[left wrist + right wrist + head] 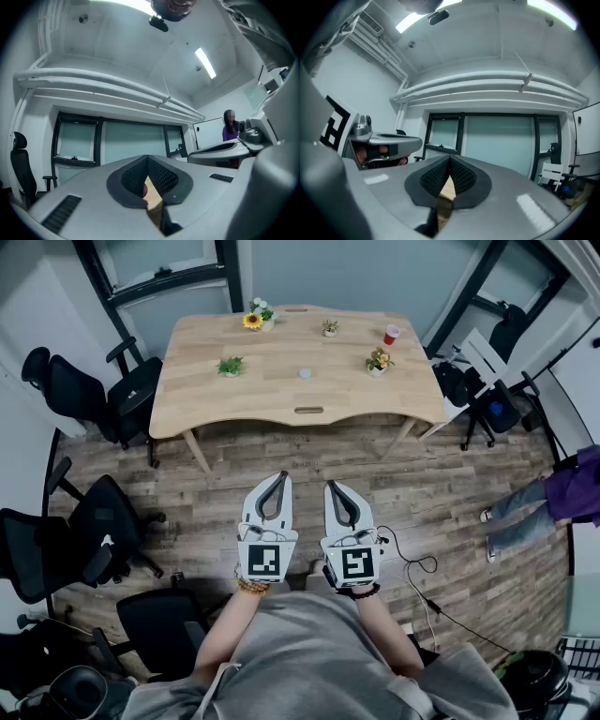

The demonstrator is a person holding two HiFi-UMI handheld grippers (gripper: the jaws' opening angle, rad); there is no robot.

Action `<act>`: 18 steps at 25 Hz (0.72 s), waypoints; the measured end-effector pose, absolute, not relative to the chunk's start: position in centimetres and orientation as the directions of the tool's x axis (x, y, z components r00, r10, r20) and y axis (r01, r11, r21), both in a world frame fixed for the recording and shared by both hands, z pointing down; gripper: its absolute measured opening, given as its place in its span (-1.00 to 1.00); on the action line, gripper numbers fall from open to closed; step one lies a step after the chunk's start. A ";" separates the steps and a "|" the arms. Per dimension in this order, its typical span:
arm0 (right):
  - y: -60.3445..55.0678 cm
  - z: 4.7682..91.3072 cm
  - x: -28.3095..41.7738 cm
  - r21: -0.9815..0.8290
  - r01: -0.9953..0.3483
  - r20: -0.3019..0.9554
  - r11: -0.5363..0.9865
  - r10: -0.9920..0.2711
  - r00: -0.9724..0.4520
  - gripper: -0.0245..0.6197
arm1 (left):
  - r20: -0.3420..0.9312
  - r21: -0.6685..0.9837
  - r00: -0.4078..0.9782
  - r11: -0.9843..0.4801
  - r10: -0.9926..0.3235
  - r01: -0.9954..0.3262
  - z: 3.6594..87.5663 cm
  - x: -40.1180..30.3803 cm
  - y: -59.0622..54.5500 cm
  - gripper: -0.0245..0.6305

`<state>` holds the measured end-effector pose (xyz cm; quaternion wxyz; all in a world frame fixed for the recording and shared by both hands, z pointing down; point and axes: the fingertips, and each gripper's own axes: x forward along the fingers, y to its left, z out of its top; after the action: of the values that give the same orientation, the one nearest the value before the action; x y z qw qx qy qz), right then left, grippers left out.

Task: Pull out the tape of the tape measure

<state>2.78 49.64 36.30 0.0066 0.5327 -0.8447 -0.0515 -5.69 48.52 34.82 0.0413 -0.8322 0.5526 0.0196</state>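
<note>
In the head view a small round grey-blue object (305,373), which may be the tape measure, lies near the middle of the wooden table (216,409). I stand well back from the table on the wood floor. My left gripper (280,476) and right gripper (333,487) are held side by side at waist height, both pointing toward the table and far short of it. Both are shut with nothing between the pads. In the left gripper view the left gripper (148,157) shows its tips touching, and in the right gripper view the right gripper (450,158) does too.
On the table stand a sunflower pot (254,319), three small plants (230,365) (330,327) (378,361) and a red cup (391,334). Black office chairs (98,521) crowd the left. More chairs (487,381) and a person's legs (525,507) are at the right. A cable (422,587) lies on the floor.
</note>
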 end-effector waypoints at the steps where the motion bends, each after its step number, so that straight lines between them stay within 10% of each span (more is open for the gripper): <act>1: 49.7 36.3 2.2 0.092 -0.898 -0.045 0.430 -0.899 -0.435 -0.89 | -0.078 -0.045 0.391 -0.388 -0.917 -0.920 34.9 -6.4 48.5 -0.90; 18: 41.7 38.6 -0.4 0.126 -0.931 0.038 0.342 -0.940 -0.339 -0.89 | -0.029 -0.050 0.471 -0.469 -0.882 -0.882 38.4 -10.7 40.2 -0.90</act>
<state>-0.41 41.67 38.59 0.0520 0.5723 -0.8174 -0.0409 -10.66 40.16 38.38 0.0289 -0.8571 0.5144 -0.0006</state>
